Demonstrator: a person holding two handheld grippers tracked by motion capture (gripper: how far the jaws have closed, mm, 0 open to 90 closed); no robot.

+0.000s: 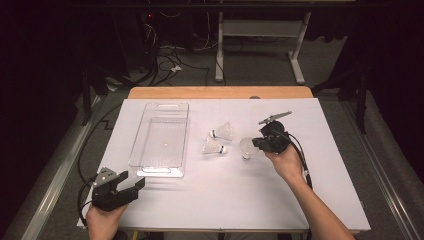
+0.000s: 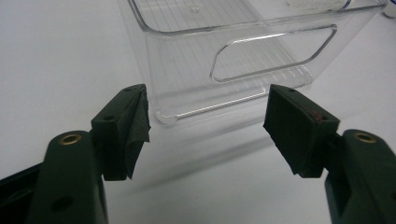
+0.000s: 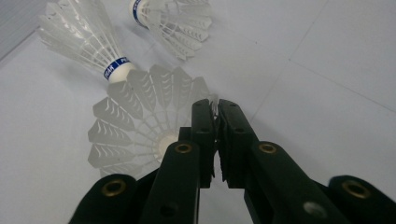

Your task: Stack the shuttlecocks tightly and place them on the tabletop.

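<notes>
Meanwhile, clear tray (image 1: 161, 134) bare inside, three shuttlecocks (image 1: 215, 146) just beside

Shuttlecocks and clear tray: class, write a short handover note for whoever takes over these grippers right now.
Right gripper: shut on the feather rim of one shuttlecock, near the table's right-centre.
Left gripper: open, holding nothing, facing the clear tray's near end.
Two other shuttlecocks lie on the table, right of the tray.
Done: one shuttlecock gripped.
Left, probably: put all three in the tray, which has none in it yet.
</notes>
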